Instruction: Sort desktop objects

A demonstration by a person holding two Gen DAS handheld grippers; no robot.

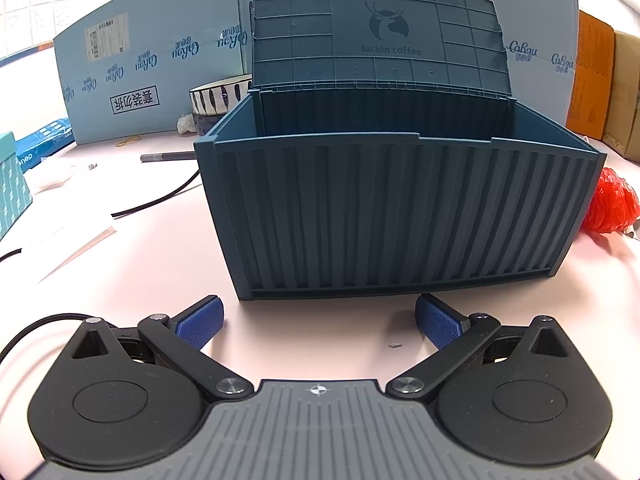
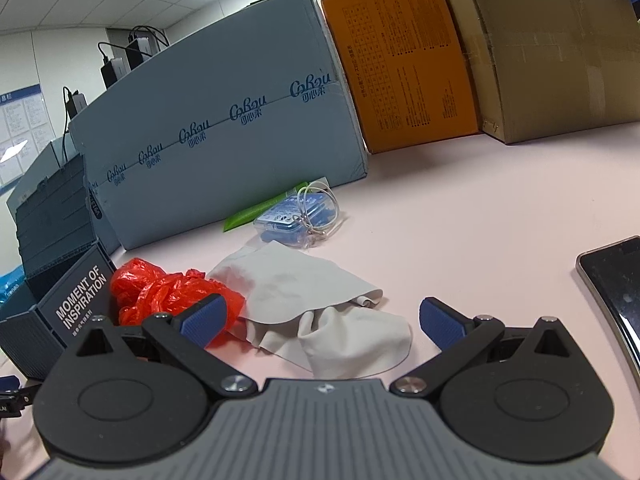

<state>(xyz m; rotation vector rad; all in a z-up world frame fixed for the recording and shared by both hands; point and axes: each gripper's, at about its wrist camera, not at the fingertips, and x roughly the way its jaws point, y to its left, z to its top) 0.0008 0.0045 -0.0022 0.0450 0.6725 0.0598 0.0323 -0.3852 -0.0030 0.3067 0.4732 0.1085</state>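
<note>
A dark blue container-style storage box point(image 1: 392, 208) stands open on the pink desk, lid up, right in front of my left gripper point(image 1: 320, 322), which is open and empty. The box's end also shows in the right wrist view point(image 2: 60, 300). My right gripper point(image 2: 324, 320) is open and empty, low over a crumpled grey cloth point(image 2: 312, 292). A red plastic bag point(image 2: 168, 292) lies left of the cloth, beside the box; it shows in the left wrist view point(image 1: 610, 204) too. A clear case of blue items point(image 2: 298, 222) with a cord lies further back.
A light blue carton point(image 2: 224, 136), an orange box point(image 2: 404, 60) and a brown carton point(image 2: 552, 48) line the back. A phone point(image 2: 616, 280) lies at the right. A striped bowl point(image 1: 218, 96), a pen point(image 1: 168, 157), a black cable point(image 1: 160, 200) and a teal box point(image 1: 12, 188) lie to the left.
</note>
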